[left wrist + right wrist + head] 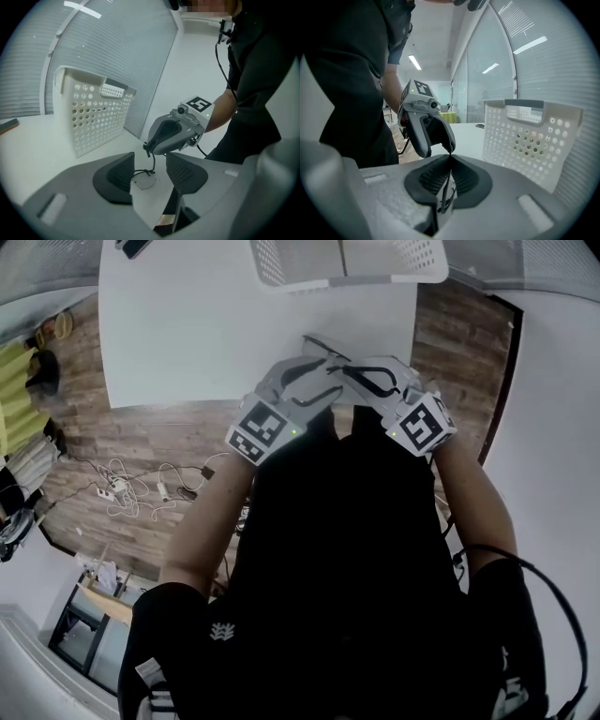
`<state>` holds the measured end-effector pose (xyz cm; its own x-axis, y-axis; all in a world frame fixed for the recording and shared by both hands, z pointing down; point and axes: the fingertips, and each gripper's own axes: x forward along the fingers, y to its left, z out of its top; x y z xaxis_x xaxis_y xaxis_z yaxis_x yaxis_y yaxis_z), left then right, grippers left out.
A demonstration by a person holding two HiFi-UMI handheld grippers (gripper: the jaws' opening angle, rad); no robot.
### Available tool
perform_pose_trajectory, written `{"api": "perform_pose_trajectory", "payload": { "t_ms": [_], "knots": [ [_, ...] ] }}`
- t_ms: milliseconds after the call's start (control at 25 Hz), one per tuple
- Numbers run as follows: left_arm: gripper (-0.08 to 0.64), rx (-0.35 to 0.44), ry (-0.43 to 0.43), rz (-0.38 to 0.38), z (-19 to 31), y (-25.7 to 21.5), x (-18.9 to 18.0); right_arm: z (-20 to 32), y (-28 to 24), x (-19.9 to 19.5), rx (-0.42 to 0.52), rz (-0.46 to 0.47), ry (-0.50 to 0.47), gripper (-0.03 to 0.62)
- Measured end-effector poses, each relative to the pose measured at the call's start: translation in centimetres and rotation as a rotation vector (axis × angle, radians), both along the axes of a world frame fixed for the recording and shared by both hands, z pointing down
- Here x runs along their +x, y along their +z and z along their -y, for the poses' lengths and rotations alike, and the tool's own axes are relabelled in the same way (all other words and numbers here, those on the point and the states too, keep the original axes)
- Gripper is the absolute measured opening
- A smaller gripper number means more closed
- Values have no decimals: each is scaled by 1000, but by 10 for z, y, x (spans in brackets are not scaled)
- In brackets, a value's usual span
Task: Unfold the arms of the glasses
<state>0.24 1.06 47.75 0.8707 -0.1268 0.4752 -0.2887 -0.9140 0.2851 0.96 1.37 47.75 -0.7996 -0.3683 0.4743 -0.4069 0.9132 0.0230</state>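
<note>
The glasses point(143, 181) are thin, black and wire-framed, with a clear lens hanging just above the white table point(187, 324). My right gripper point(449, 171) is shut on one thin arm of the glasses point(448, 187), which runs down between its ribbed pads. In the left gripper view the right gripper point(147, 149) holds the frame from above. My left gripper point(150, 162) is open, and the glasses show in the gap beyond its pads, untouched. In the head view both grippers, the left gripper point(326, 376) and the right gripper point(345, 369), meet tip to tip over the table's near edge, by the glasses point(317, 343).
A white perforated basket point(347, 263) stands at the table's far side, close behind the grippers point(93, 117) point(529, 136). A dark flat object point(134, 247) lies at the table's far left. Cables point(131, 488) lie on the wooden floor to the left.
</note>
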Motion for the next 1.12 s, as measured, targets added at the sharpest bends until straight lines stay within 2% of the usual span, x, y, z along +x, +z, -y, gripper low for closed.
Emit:
{"api": "perform_pose_trajectory", "payload": {
  "t_ms": [360, 480, 640, 720, 960, 1120],
  "knots": [
    [181, -42, 115, -9, -15, -2, 29, -6, 0, 19, -5, 12, 91, 14],
    [181, -36, 134, -7, -19, -4, 34, -10, 3, 20, 6, 24, 92, 15],
    [181, -23, 147, -27, -23, -13, 42, -13, 3, 29, 4, -23, 84, 32],
    [181, -18, 157, -37, -26, -18, 46, -18, 1, 36, -6, -18, 86, 38],
    [181, -17, 198, -60, -38, -27, 58, -43, 22, 72, -92, -63, 117, 55],
    [181, -28, 242, -68, -56, -30, 66, -59, 41, 80, -149, -83, 153, 64]
  ]
}}
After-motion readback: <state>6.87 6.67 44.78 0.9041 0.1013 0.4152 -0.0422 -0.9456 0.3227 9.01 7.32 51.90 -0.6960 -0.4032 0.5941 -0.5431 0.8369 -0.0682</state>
